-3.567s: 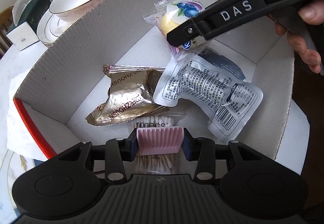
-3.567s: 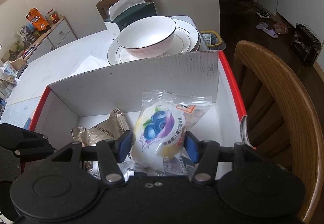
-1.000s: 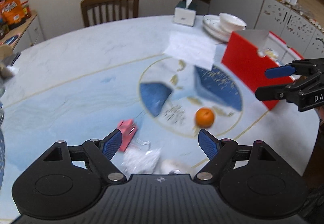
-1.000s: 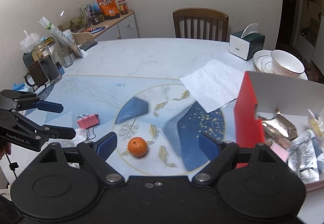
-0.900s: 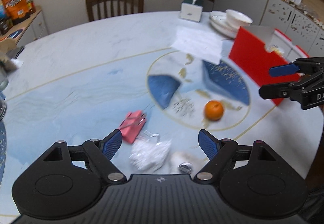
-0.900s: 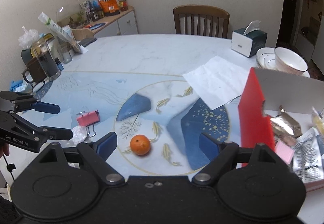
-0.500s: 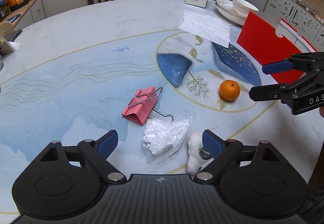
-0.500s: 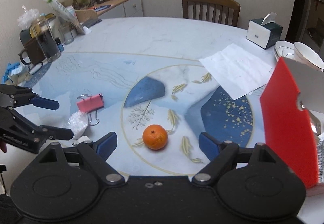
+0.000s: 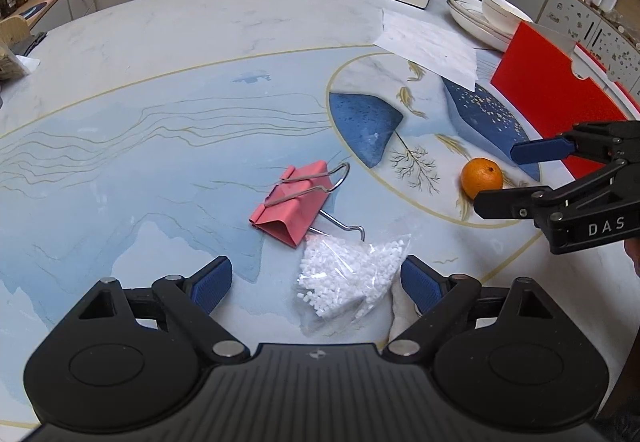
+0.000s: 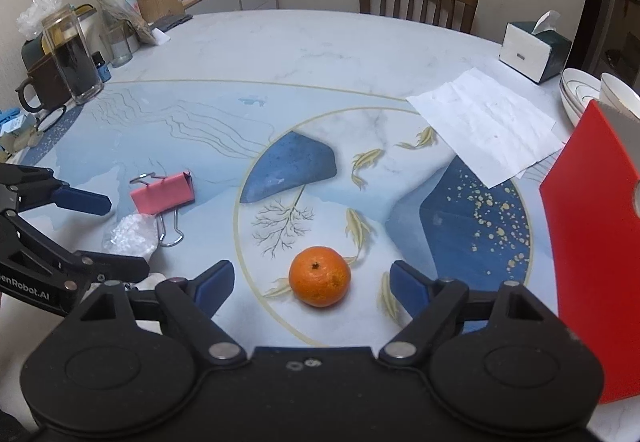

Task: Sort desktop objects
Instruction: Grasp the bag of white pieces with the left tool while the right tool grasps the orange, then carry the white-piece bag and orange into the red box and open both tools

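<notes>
The left tool (image 9: pixel 316 280) hangs low over the surface (image 9: pixel 168 54) with its blue pads spread wide, released, gripping nothing. Between and just ahead of those pads lies a clear bag of small white pellets (image 9: pixel 352 278); the pads do not press on it. Its jaws have just been opening. Just beyond the bag, touching its far edge, sits a pink binder clip (image 9: pixel 296 202) with its wire handles out. A white lump peeks out beside the right pad; I cannot tell what it is.

The right tool (image 10: pixel 310 284) is also released, its jaws having just eased inward a little, with an orange (image 10: pixel 319 276) sitting on the surface between and just ahead of the two pads, clear of both. To that tool's right stands the red box (image 10: pixel 592 242), and farther ahead of it a sheet of white paper (image 10: pixel 484 126) lies flat.
</notes>
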